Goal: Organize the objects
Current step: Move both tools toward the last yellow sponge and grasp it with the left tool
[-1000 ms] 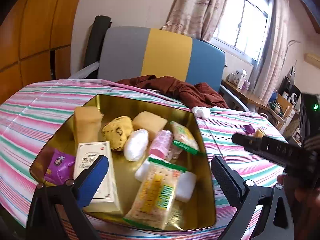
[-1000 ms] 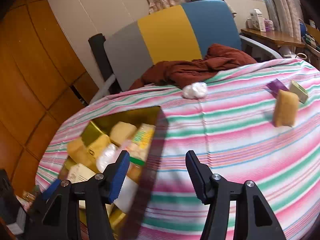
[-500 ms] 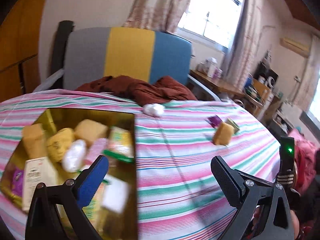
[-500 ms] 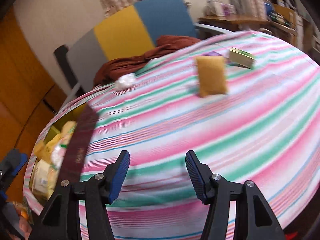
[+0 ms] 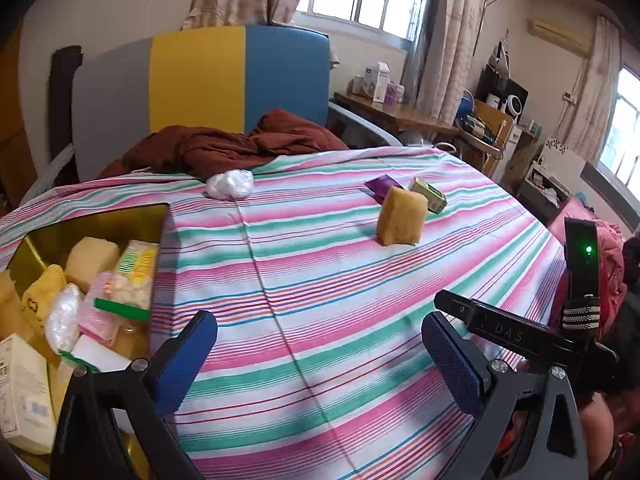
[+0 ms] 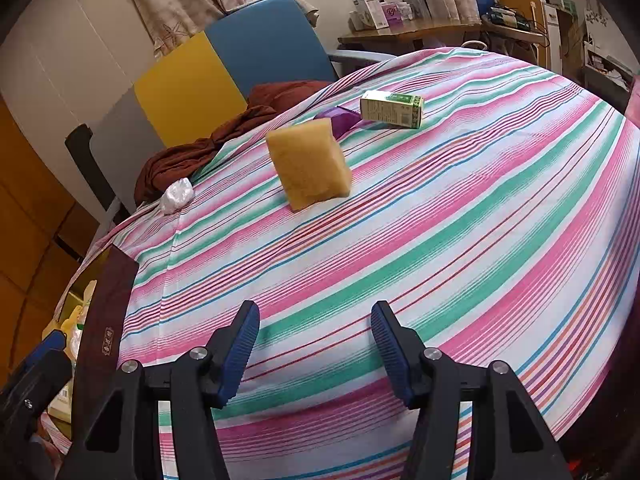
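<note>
Right hand-held gripper [image 6: 314, 344] spread, blue ribbed pads apart, nothing between them, poised low over the pink, green and white striped cloth of the table [image 6: 460, 248] and aimed up its length. Left hand-held gripper [image 5: 320, 356] likewise spread and empty, with the gold-lined open tin box [image 5: 96, 220] just beside its left finger, already crowded with sponges, wrapped packets and a cream carton. Straight ahead of the right pads, well apart from them, stood the yellow block-shaped sponge [image 6: 308, 164], upright on one narrow face and tilted a little. Just behind it lay a small purple packet [image 6: 340, 118] and a white-and-green carton [image 6: 392, 109] on its side; farther left, near a rumpled brown garment [image 6: 208, 148], sat a crumpled clear plastic wrapper [image 6: 176, 196]. Judged as the reach toward the sponge, grasp not yet begun. Best done by coming in level with the sponge's middle, pads to its two broad faces, spread widened if needed, since the block looked about as wide as the present gap. Light closing advised: soft foam would squash and spring. Care needed not to nudge it into the purple packet behind, nor topple it from its narrow footing. Then a lift clear of the cloth before crossing to the tin.
</note>
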Motion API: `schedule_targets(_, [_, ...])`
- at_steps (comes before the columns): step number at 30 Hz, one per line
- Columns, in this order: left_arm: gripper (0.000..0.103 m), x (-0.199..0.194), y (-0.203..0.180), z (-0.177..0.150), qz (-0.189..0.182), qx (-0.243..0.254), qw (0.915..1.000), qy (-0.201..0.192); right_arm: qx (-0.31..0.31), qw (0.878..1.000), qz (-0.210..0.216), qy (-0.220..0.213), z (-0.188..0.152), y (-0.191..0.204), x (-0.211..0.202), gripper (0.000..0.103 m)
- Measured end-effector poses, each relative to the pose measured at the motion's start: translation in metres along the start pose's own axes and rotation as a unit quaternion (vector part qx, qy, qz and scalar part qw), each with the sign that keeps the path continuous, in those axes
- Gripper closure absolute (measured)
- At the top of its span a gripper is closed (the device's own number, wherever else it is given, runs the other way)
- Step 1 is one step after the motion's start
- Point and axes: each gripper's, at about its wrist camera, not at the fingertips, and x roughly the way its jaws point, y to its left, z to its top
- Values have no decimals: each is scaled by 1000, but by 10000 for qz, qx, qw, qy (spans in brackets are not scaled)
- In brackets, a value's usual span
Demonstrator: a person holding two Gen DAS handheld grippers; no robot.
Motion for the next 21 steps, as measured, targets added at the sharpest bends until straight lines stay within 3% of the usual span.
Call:
schedule_targets(7, [0,33,-21,20,-143,-8,9997,205,-87,9999,-101,-109,18,-11,5,44])
schedule_targets(13, [0,79,-47,50,-118,108,9993,342,71,9981,-477,-393,67,-46,13,44])
schedule_targets(21, [0,158,-76,100,-220,-308,9977,558,401,9969,-465,-496,68,-78,18,42])
